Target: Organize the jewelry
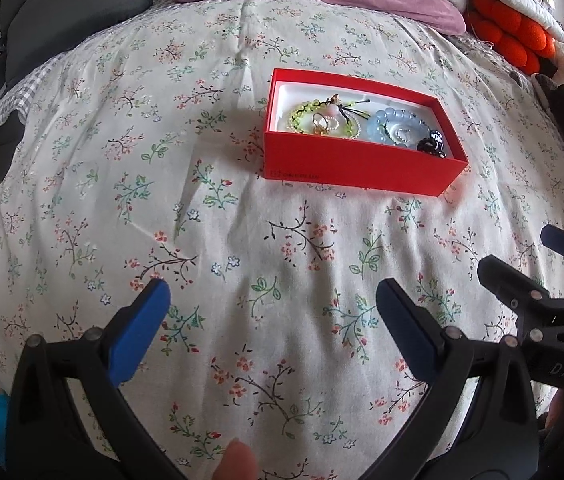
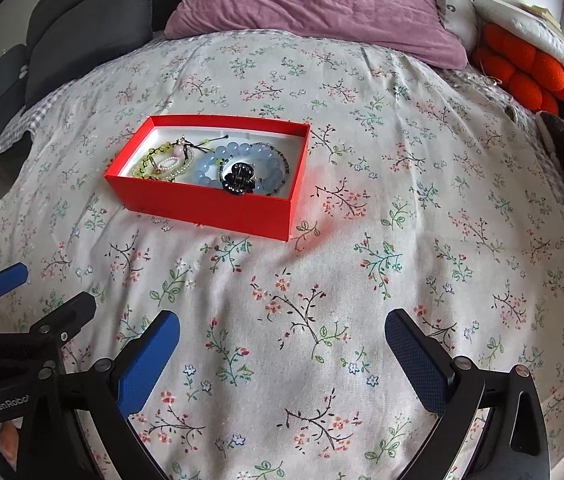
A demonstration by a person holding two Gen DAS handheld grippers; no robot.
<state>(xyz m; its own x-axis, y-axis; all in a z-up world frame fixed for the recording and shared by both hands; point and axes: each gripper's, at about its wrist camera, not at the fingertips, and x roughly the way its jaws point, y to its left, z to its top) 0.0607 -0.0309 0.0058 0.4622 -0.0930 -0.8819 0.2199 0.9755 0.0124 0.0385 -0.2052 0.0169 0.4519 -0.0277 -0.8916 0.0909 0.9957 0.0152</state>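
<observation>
A red box (image 1: 346,164) (image 2: 201,204) with a white inside sits on the floral bedspread. In it lie a green bead bracelet (image 1: 302,114) (image 2: 145,162), a pale blue bead bracelet (image 1: 388,124) (image 2: 233,152), small pearl and gold pieces (image 1: 324,122) (image 2: 167,166) and a black hair claw (image 1: 432,144) (image 2: 238,178). My left gripper (image 1: 271,292) is open and empty, well in front of the box. My right gripper (image 2: 282,326) is open and empty, in front of the box and to its right. Each gripper shows at the edge of the other's view.
A purple pillow (image 2: 314,4) lies at the head of the bed. Dark grey cushions (image 2: 85,32) are at the back left. An orange knobbly cushion (image 2: 526,68) is at the back right. The floral bedspread (image 2: 402,220) spreads all around the box.
</observation>
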